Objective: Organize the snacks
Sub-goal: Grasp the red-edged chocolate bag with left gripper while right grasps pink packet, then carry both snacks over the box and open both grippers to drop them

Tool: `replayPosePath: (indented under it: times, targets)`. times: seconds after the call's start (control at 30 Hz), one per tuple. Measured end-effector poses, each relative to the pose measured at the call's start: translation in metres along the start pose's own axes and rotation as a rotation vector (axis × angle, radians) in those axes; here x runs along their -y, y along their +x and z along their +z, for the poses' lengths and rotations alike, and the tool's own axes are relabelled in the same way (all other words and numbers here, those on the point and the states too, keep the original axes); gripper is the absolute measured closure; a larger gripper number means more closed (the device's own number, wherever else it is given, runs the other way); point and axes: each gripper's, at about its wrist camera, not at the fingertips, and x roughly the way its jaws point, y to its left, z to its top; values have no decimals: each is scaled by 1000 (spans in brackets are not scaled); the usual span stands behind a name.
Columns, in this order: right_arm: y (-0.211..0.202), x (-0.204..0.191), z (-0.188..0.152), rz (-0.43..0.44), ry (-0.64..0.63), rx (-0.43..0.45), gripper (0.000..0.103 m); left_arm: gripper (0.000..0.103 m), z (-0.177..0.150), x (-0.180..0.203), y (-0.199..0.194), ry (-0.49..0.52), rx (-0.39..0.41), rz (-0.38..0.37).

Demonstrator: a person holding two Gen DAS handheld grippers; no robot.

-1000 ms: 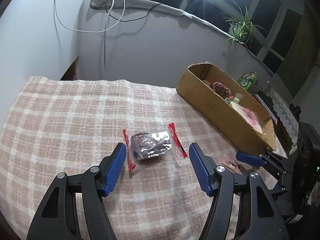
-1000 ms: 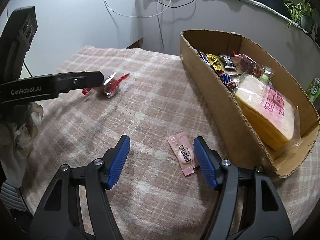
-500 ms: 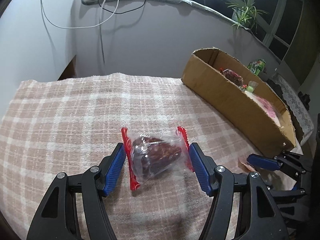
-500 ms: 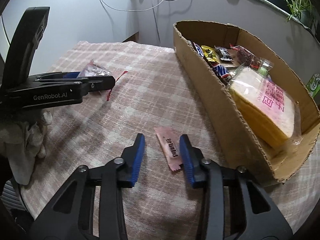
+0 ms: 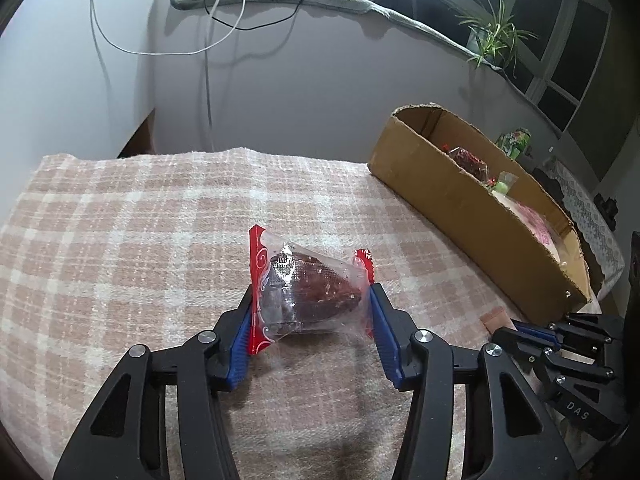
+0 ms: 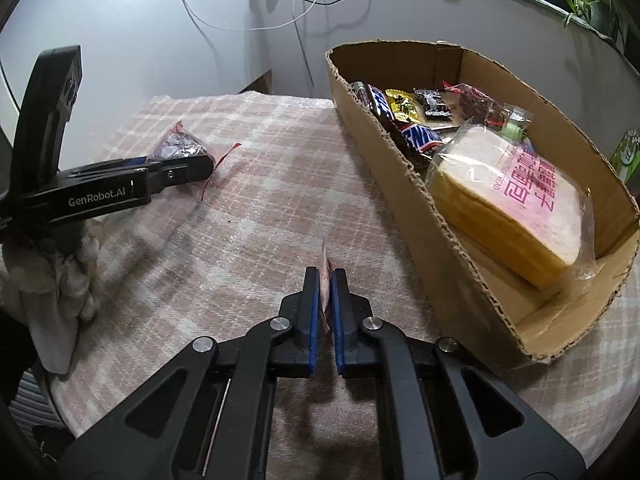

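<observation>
A clear snack packet [image 5: 316,280] with red ends and a dark filling sits between the blue pads of my left gripper [image 5: 311,296]. Its jaws are closing, and both pads press on the packet's ends, which tilt up off the plaid cloth [image 5: 140,240]. In the right wrist view the same packet [image 6: 180,146] pokes out past the left gripper [image 6: 192,160]. My right gripper [image 6: 325,276] is shut on a thin pink sachet [image 6: 325,258], held on edge between the pads. To the right stands the open cardboard box [image 6: 400,168] of snacks.
The box holds a bagged bread loaf [image 6: 512,200], chocolate bars [image 6: 400,120] and small packets. A gloved hand [image 6: 60,272] carries the left gripper. A green can [image 5: 516,140] stands behind the box, a potted plant [image 5: 492,40] on the ledge, and cables hang on the wall.
The left gripper moved forward around the red-ended packet and its pads closed onto it. The right gripper's jaws closed on the pink sachet, which now stands on edge.
</observation>
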Motion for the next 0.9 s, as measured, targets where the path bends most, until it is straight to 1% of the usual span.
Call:
replayPosePath:
  times: [0.33, 0.5, 0.9]
  targets:
    - [-21, 0, 3, 38, 19, 51, 97, 55, 3, 5, -19, 18, 47, 9]
    - [-41, -2, 5, 54, 22, 88, 97, 55, 4, 9, -33, 22, 71, -11]
    - [-87, 3, 12, 58, 25, 181, 97, 55, 12, 44, -74, 78, 162, -66]
